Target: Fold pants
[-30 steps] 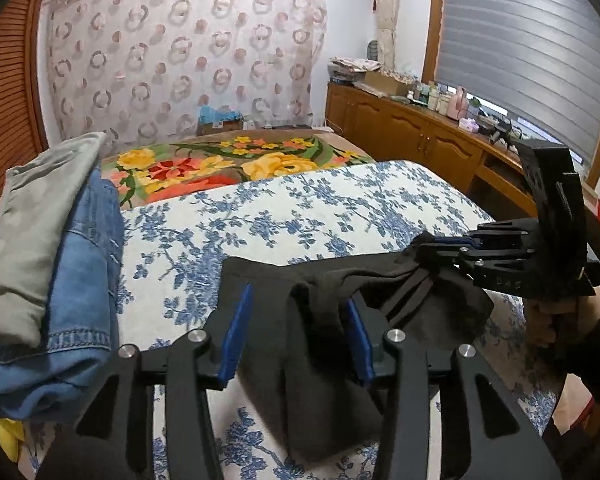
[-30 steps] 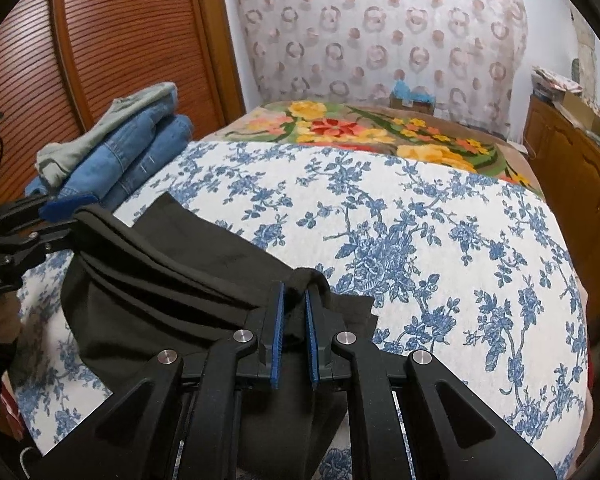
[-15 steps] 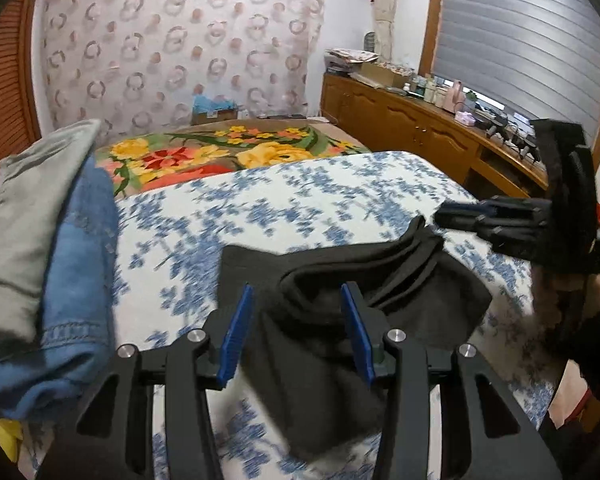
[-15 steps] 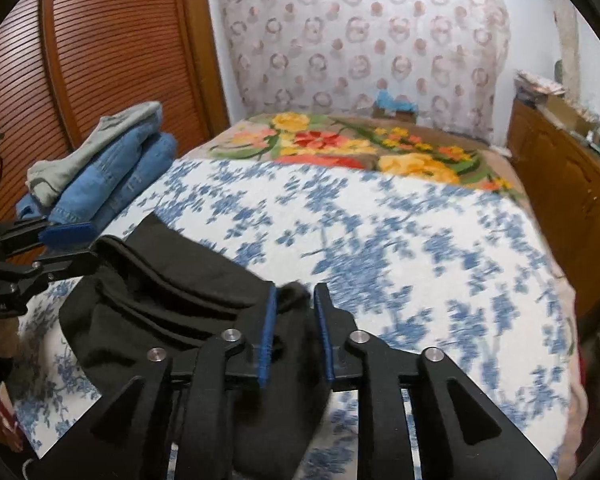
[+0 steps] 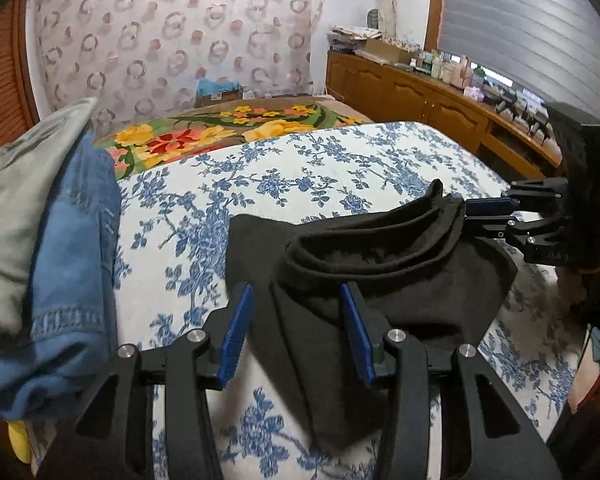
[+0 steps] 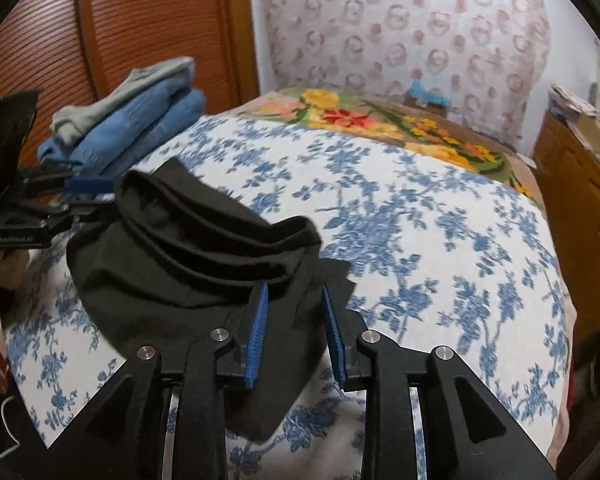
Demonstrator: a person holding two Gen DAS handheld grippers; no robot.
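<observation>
The black pants [image 5: 380, 276] lie in a soft, bunched heap on the bed [image 5: 332, 168], which has a white cover with blue flowers. In the left wrist view the heap fills the middle and lower middle of the frame, and its long side runs from the lower middle up toward the right edge. The left hand-held gripper [image 5: 298, 332] is at the bottom of that frame. Its blue pads are spread apart, with one end of the pants lying between them, but the pads do not seem to squeeze the cloth. The right hand-held gripper [image 6: 294, 328] sits at the bottom middle of the right wrist view, at the other end of the heap. Its jaws have just been opening, and the cloth lies loose between them, not pinched. So each hand has its own end of the pants right in front of it. A pile of folded jeans [image 6: 140, 128] sits at the upper left of that view, apart from the pants. I think the next move is to pinch an end again and tidy the fold.
</observation>
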